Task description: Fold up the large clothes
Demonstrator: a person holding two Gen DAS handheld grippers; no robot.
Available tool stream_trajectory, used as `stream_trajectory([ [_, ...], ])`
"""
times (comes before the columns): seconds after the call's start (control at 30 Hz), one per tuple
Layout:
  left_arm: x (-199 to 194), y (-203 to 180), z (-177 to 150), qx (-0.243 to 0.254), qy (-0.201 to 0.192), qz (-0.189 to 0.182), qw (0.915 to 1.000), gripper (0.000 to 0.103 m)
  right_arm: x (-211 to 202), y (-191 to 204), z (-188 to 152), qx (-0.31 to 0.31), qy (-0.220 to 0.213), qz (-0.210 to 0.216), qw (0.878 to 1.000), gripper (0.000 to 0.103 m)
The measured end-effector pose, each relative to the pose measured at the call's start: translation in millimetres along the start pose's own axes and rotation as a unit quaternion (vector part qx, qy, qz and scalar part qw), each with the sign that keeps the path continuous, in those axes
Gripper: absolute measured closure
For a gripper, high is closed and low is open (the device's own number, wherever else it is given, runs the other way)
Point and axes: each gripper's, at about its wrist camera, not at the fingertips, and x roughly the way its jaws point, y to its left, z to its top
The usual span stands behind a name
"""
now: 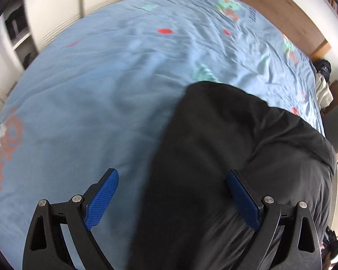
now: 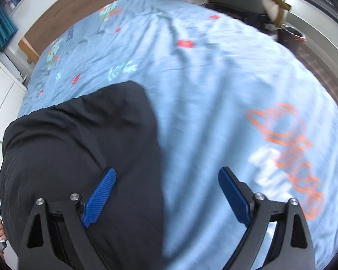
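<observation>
A dark garment [image 1: 225,157] lies spread on a light blue printed bedsheet [image 1: 90,101], filling the right side of the left wrist view and the left side of the right wrist view. The left gripper [image 1: 172,193] hangs above the garment's edge with its jaws spread wide and nothing between them. The right gripper [image 2: 166,193] is likewise wide apart and empty; blur makes the folds of the cloth hard to read.

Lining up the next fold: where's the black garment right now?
The black garment lies on the light blue bedspread, lower right in the left wrist view and lower left in the right wrist view, below both open grippers.
</observation>
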Motion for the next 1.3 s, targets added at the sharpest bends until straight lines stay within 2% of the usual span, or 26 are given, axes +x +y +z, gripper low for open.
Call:
stream_trajectory([
  [0.13,-33,48,-21,-0.017,-0.009,0.018,0.9996,0.007,-41,-39,-28,0.006,-0.010,-0.006,1.000,0.006],
  [0.27,-72,97,-47,-0.060,-0.022,0.014,0.9979,0.007,-80,-66,-58,0.010,-0.017,-0.011,1.000,0.005],
  [0.33,-82,109,-55,-0.069,-0.025,0.014,0.9972,0.007,-96,-72,-76,0.015,-0.018,-0.005,1.000,0.004],
  [0.4,-94,123,-71,-0.077,-0.027,0.010,0.9966,0.007,-107,-72,-88,0.018,-0.018,0.009,1.000,0.004],
  [0.53,-114,148,-100,-0.099,-0.042,-0.032,0.9937,0.007,-127,-57,-114,0.020,-0.033,0.074,0.997,0.002],
  [0.7,-127,177,-127,-0.099,-0.050,-0.049,0.9926,0.007,-132,-31,-131,0.014,-0.031,0.119,0.992,0.000],
  [0.87,-131,208,-145,-0.135,-0.050,-0.062,0.9877,0.007,-135,-20,-139,0.018,-0.027,0.143,0.989,0.000],
  [0.97,-132,211,-149,-0.137,-0.052,-0.070,0.9867,0.007,-135,-14,-141,0.008,-0.023,0.142,0.990,0.000],
  [1.07,-127,200,-148,-0.130,-0.048,-0.101,0.9852,0.007,-128,-13,-140,0.012,-0.018,0.149,0.989,0.000],
  [1.3,-87,124,-121,-0.096,-0.013,-0.188,0.9775,0.005,-91,-13,-132,0.060,0.006,0.179,0.982,0.000],
])
